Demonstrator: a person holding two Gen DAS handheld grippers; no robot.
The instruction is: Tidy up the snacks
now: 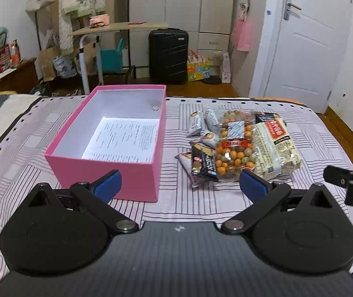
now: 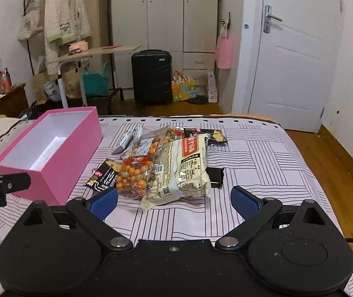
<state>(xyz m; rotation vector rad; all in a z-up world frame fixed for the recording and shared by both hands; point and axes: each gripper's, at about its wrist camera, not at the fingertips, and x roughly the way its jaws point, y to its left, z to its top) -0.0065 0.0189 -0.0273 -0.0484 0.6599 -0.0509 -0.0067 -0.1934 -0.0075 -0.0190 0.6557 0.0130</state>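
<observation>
The bed (image 1: 201, 212) is covered by a soft white sheet printed with blocks of thin dark stripes; its far edge carries a row of small dark squares. The black suitcase (image 1: 168, 55), a hard ribbed shell, stands upright on the wooden floor beyond the bed.

The pink box (image 1: 107, 170) is a rigid rectangular carton, matte pink outside and plain white inside, lid off. It holds one printed paper sheet (image 1: 124, 139) lying flat on the bottom; the text is too small to read. In the right wrist view the near wall hides most of the floor of the box.

The snack pile lies on the sheet just right of the box, apart from it. The cream noodle packet (image 2: 186, 168), glossy crinkled film with a red label, overlaps the clear bag of coated peanuts (image 1: 234, 148), whose round orange and speckled pieces show through. The black wrapper (image 1: 202, 162) is partly covered by the peanut bag. Small pale sachets (image 1: 197, 123) lie behind; their print is illegible.

The left gripper (image 1: 180, 185) hovers near the pile, blue ribbed pads spread wide, nothing between them. The right gripper (image 2: 174, 201) is likewise spread wide and unloaded, close to the noodle packet.
</observation>
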